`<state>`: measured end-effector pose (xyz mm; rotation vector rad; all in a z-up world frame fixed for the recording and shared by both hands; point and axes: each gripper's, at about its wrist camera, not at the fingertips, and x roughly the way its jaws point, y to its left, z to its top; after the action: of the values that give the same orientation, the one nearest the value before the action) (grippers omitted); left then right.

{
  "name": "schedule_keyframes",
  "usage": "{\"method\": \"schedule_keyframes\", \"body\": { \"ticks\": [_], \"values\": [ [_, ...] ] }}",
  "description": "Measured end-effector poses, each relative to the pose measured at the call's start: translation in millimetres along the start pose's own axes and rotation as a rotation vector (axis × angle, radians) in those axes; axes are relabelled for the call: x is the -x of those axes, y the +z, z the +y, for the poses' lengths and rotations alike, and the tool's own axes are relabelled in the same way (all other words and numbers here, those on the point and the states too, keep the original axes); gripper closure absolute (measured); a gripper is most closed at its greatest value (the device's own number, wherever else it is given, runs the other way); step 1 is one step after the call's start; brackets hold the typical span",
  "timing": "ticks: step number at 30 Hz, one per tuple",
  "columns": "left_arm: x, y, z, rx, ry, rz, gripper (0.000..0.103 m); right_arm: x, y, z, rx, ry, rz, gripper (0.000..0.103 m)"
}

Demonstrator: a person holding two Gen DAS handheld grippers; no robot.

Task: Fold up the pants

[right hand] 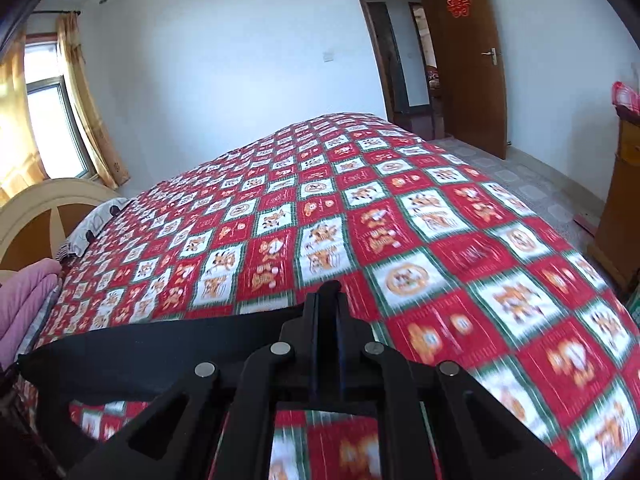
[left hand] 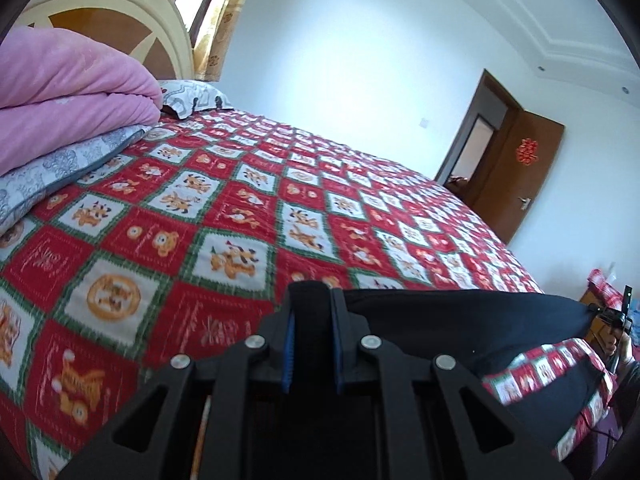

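Nearest the left wrist camera, the left gripper [left hand: 312,300] has its fingers pressed onto a bunched edge of the black pants [left hand: 460,320], the dark cloth filling the gap between the blue pads [left hand: 289,344]; from there the fabric runs taut to the right toward the other tool, glimpsed at the frame's edge. In the right wrist view the right gripper [right hand: 329,300] is closed tight on the opposite end of the same edge, and the pants [right hand: 160,344] stretch leftward as a dark band held above the red patterned bedspread [right hand: 460,248] — how much of the garment hangs below the band is out of sight. The step in hand looks like carrying the held edge out over the bed to lay it flat, so it pays to keep both grips at an even height and the span between them snug, since slack in the middle would likely drop a wrinkle into the fold. Lowering the far side first and dragging lightly back should smooth the cloth — the quilt looks soft enough to rumple if pulled hard. Farther off lie a pink folded blanket [left hand: 68,88] and pillow [left hand: 192,94] by the headboard [left hand: 120,12], well apart from the pants, then the brown door [right hand: 468,64].
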<state>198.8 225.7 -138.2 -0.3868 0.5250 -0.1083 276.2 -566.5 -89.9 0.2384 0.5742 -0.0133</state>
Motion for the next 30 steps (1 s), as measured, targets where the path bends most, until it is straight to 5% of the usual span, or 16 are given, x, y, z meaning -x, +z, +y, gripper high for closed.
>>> {"method": "schedule_keyframes", "body": {
  "ticks": [17, 30],
  "values": [
    [52, -79, 23, 0.024, -0.087, 0.025, 0.089, 79, -107, -58, -0.160, -0.009, -0.027, 0.096],
    [65, -100, 20, -0.078, -0.060, 0.050, 0.088, 98, -136, -71, -0.220, -0.025, -0.042, 0.096]
  ]
}}
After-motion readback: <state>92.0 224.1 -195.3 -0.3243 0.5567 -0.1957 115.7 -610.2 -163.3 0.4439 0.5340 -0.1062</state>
